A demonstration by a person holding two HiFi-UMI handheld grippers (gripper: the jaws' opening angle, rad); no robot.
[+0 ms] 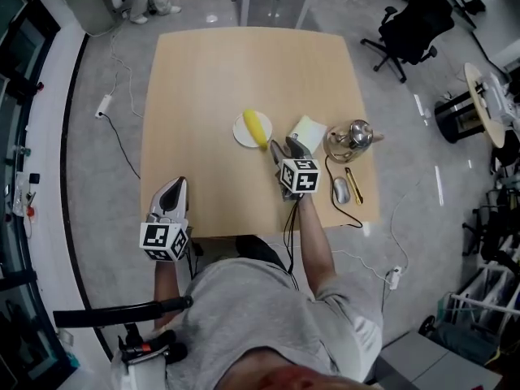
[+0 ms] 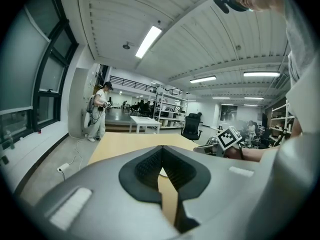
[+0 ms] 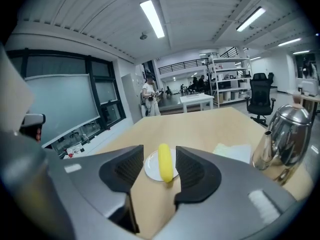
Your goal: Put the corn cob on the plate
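The yellow corn cob (image 1: 257,128) lies across the small white plate (image 1: 241,132) in the middle of the wooden table, its near end reaching just over the rim. My right gripper (image 1: 284,146) hovers just right of and nearer than the plate, open with nothing between its pads. In the right gripper view the cob (image 3: 165,162) and the plate (image 3: 151,167) show beyond the spread jaws of that gripper (image 3: 159,154). At the table's near left edge, my left gripper (image 1: 172,185) is far from the plate. Its pads (image 2: 150,165) meet at the tips of the gripper (image 2: 161,148), holding nothing.
A metal kettle (image 1: 351,138) stands right of the plate, with a pale cloth (image 1: 307,129) between them. A computer mouse (image 1: 341,190) and a yellow tool (image 1: 354,185) lie near the right front corner. An office chair (image 1: 414,23) stands beyond the table; a person (image 2: 98,111) stands far off.
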